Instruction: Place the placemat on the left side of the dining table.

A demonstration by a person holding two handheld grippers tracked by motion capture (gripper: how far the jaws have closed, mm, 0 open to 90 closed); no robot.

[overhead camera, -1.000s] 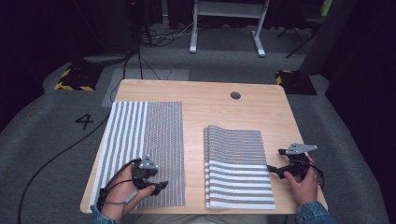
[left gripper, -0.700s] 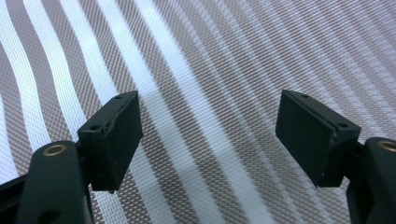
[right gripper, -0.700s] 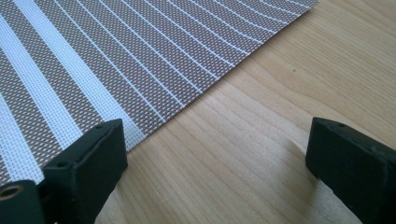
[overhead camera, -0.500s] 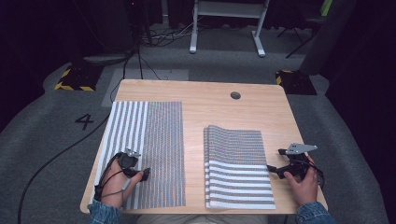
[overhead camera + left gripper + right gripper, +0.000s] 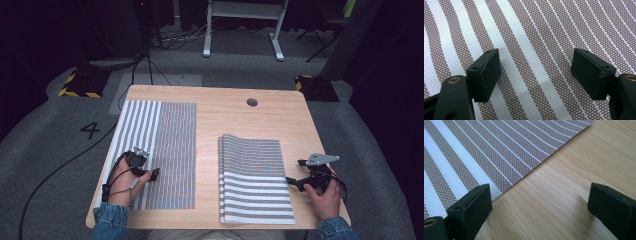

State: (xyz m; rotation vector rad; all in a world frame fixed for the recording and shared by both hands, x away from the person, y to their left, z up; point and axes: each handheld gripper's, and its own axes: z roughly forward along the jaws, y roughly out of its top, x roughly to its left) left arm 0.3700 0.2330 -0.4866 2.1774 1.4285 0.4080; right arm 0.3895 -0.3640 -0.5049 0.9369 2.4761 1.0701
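High view, table: a light wooden table (image 5: 225, 115) with a round cable hole (image 5: 252, 102) near its far edge.
High view, left mat: a striped woven placemat (image 5: 160, 150) lies flat on the table's left half, broad white stripes on its outer side, fine lines toward the middle.
High view, right mat: a second striped placemat (image 5: 255, 180) lies on the right half, apart from the first, its far edge slightly raised.
High view, left gripper: the left gripper (image 5: 152, 173) sits over the near left part of the flat mat, held in the left hand (image 5: 122, 185).
High view, right gripper: the right gripper (image 5: 292, 181) is held in the right hand (image 5: 324, 197) just beside the right mat's right edge, jaws pointing at it.
Left gripper view: the jaws stand wide apart, nothing between them; the woven mat (image 5: 536, 37) spreads beneath, a broad white stripe running between the two pads.
Right gripper view: the jaws are spread and grip nothing; the mat's edge (image 5: 499, 152) runs diagonally, reaching the left jaw, while the right jaw is over bare wood (image 5: 564, 185).
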